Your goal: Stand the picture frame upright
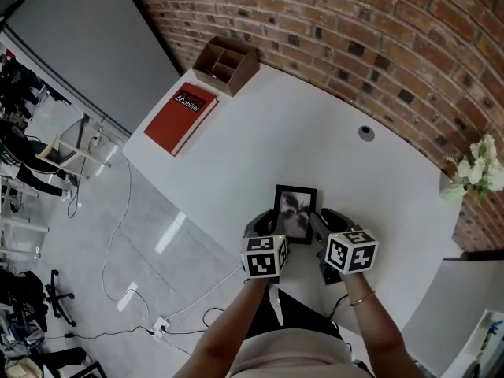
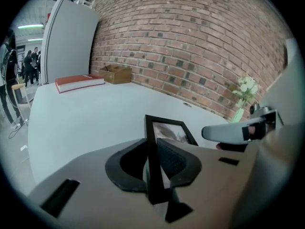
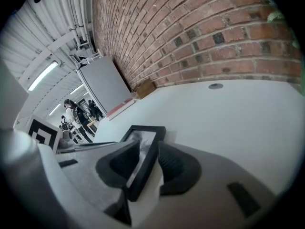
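Forearms: two bare arms reach in from the bottom of the head view, each holding a tool topped with a marker cube.
Left tongs [image 2: 152, 165]: clamped on the picture frame [image 2: 167, 128]; the frame's dark left border runs straight between the two pads, and both pads press on it.
Right tongs [image 3: 148, 162]: also clamped on the picture frame, gripping its right border, one pad on the glass side and one on the back.
Picture frame: black-edged, with a greyish print that faces mostly upward in the head view. It sits between the two tongs, near the front edge of the desk [image 1: 260, 152], with its far end pointing at the brick wall [image 1: 378, 38].
Contact with desk: I cannot tell whether the frame's far edge rests on the surface or hangs just above it.
Elsewhere on desk: a red book [image 1: 182, 117] and a cardboard organizer [image 1: 227, 64] lie well apart at the far left corner. A small round grommet [image 1: 366, 132] sits near the wall, and white flowers [image 1: 477, 167] stand at the right end.
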